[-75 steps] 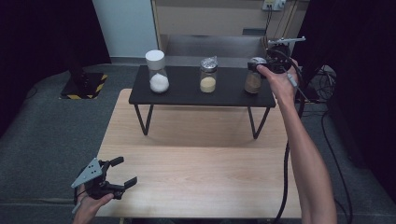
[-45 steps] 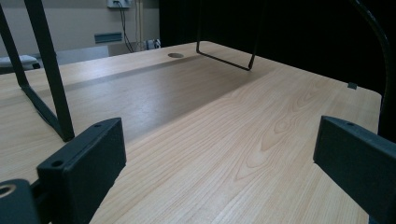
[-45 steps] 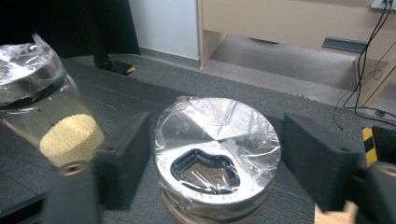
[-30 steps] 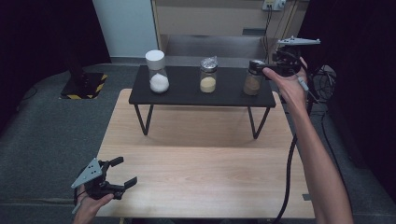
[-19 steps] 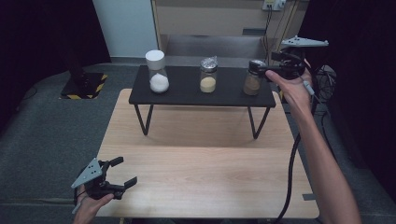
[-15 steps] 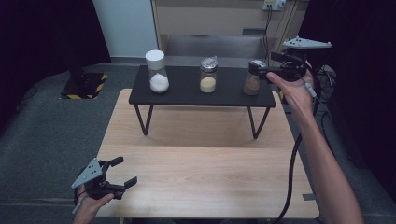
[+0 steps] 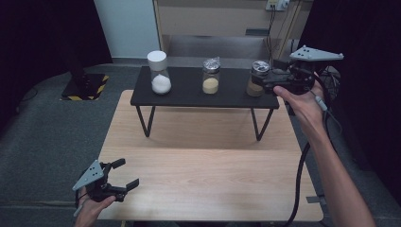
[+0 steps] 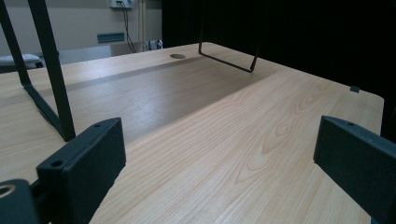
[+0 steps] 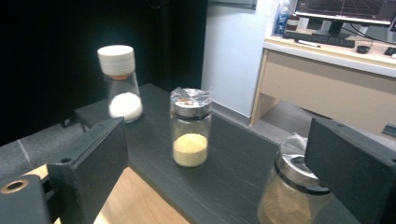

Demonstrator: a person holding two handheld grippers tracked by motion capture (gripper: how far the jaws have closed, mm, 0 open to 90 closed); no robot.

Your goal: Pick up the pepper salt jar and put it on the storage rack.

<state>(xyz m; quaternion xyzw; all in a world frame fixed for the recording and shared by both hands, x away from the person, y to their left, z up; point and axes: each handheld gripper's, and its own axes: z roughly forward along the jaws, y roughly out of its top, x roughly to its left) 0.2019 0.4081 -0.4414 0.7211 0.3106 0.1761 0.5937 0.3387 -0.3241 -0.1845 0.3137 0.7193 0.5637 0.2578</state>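
**Right gripper at the brown-filled jar, left gripper idle at the table's near corner**

On the black raised shelf (image 7: 189, 97) standing on the light wooden table (image 7: 208, 165), three jars sit in a row: a white-capped jar of white powder (image 7: 158, 73) at the left, a foil-topped jar of yellow grains (image 7: 211, 76) in the middle, and a foil-topped jar of brown powder (image 7: 257, 79) at the right end. The right gripper (image 7: 279, 81) is held level at the shelf's right end, its jaws apart and just beside the brown jar. In the right gripper view that jar (image 9: 292, 191) stands low between the two jaws, close against the right-hand one; whether it is touched I cannot tell. The left gripper (image 7: 124, 176) rests low over the table's near left corner, jaws spread wide with bare wood between them, well apart from all three jars.
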